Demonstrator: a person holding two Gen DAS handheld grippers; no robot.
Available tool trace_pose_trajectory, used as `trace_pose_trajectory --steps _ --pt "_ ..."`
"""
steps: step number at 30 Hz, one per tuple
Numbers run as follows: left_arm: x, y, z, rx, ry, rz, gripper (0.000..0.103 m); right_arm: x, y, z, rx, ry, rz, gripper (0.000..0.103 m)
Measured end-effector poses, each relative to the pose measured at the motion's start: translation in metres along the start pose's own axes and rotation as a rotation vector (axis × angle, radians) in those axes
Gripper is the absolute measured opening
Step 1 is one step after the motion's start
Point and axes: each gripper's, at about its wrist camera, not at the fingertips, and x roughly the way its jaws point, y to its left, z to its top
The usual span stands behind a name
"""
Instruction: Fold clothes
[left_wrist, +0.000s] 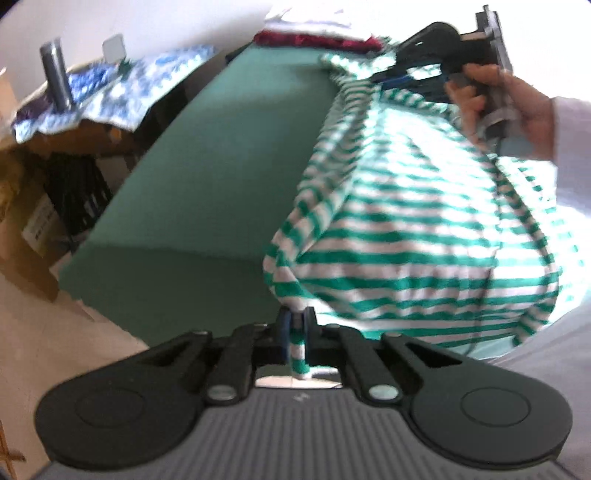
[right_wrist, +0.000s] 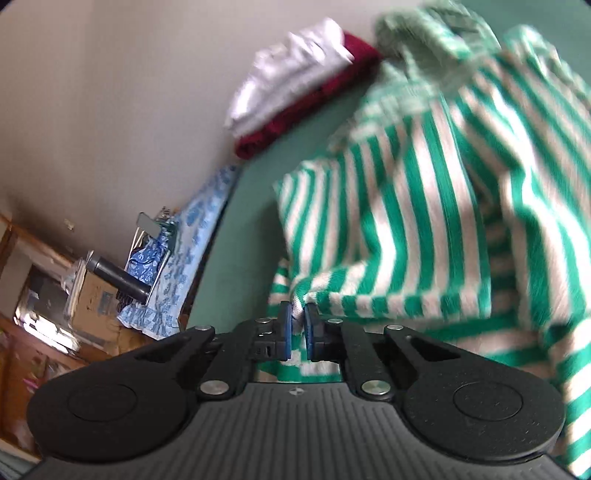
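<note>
Currently both pinch the striped shirt (left_wrist: 406, 229): left hand-held gripper (left_wrist: 295, 328) on an edge, right hand-held gripper (right_wrist: 298, 325) likewise, shirt lifted over the green bench (left_wrist: 221, 155), folded stack (right_wrist: 295, 81) at 12 o'clock. Probably spreading; next, lay flat.

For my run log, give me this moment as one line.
left gripper: shut on striped shirt | right gripper: shut on it | shirt lifted over green table | folded stack behind

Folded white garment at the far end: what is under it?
A folded dark red garment lies directly under the folded white garment, on the green table surface. Anything beneath the red one is hidden.
</note>
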Motion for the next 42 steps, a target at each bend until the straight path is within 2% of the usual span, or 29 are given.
trace_pose_trajectory --steps 5,10,13,16,17,18,19,20,21,22,23,24,25,28,31,32,33,34,35,36,38,42 --pt "-0.022 -0.029 0.008 0.018 -0.038 -0.06 0.0 -0.016 0.003 0.014 -0.085 -0.056 0.004 0.008" --pt "-0.015 -0.065 0.002 0.069 0.01 -0.1 0.0 -0.024 -0.008 0.026 -0.108 -0.077 -0.01 0.008" --pt "-0.001 -0.083 -0.003 0.089 0.055 -0.127 0.0 -0.022 -0.022 0.027 -0.109 -0.063 -0.047 0.008" --pt "0.01 -0.095 -0.005 0.081 0.096 -0.154 0.001 -0.009 -0.038 0.025 -0.112 -0.002 -0.093 0.008" --pt "0.012 -0.097 -0.006 0.08 0.109 -0.156 0.001 -0.005 -0.043 0.024 -0.113 0.012 -0.109 0.003" --pt "0.011 -0.098 -0.008 0.087 0.115 -0.146 0.002 -0.005 -0.047 0.025 -0.105 0.013 -0.091 0.005" --pt "0.007 -0.097 -0.009 0.1 0.106 -0.12 0.006 -0.007 -0.049 0.026 -0.098 0.02 -0.077 0.007" --pt "0.002 -0.095 -0.011 0.112 0.09 -0.089 0.011 -0.01 -0.049 0.028 -0.09 0.03 -0.062 0.017" --pt "-0.003 -0.093 -0.012 0.124 0.073 -0.057 0.021 -0.014 -0.048 0.029 -0.086 0.038 -0.037 0.03" --pt "-0.005 -0.089 -0.012 0.122 0.059 -0.025 0.034 -0.018 -0.047 0.029 -0.09 0.049 -0.011 0.035" --pt "-0.007 -0.082 -0.012 0.11 0.046 0.007 0.04 -0.021 -0.044 0.029 -0.101 0.066 0.011 0.043" --pt "-0.007 -0.073 -0.013 0.09 0.035 0.031 0.052 -0.023 -0.042 0.027 -0.113 0.09 0.034 0.044" --pt "-0.005 -0.062 -0.012 0.061 0.028 0.035 0.056 -0.026 -0.041 0.025 -0.119 0.116 0.059 0.044" --pt "0.01 -0.028 -0.01 -0.046 0.028 0.011 0.058 -0.029 -0.038 0.013 -0.129 0.21 0.132 0.044" --pt "0.035 -0.005 -0.009 -0.139 0.068 -0.036 0.057 -0.029 -0.029 -0.003 -0.179 0.278 0.163 0.044" --pt "0.043 -0.003 -0.009 -0.161 0.09 -0.054 0.052 -0.029 -0.026 -0.008 -0.2 0.296 0.167 0.044" --pt "0.048 -0.004 -0.01 -0.171 0.105 -0.071 0.041 -0.03 -0.024 -0.013 -0.221 0.305 0.165 0.044" --pt "0.051 -0.007 -0.01 -0.17 0.116 -0.077 0.019 -0.031 -0.023 -0.014 -0.229 0.308 0.161 0.044" --pt "0.053 -0.012 -0.011 -0.163 0.125 -0.076 0.006 -0.031 -0.023 -0.015 -0.238 0.312 0.158 0.044" --pt "0.054 -0.018 -0.012 -0.156 0.13 -0.065 0.0 -0.032 -0.022 -0.016 -0.244 0.314 0.155 0.044" --pt "0.047 -0.029 -0.013 -0.152 0.124 -0.041 0.0 -0.036 -0.025 -0.014 -0.232 0.308 0.154 0.044" --pt "0.008 -0.06 -0.019 -0.097 0.103 -0.05 0.0 -0.046 -0.031 -0.013 -0.21 0.286 0.161 0.045"
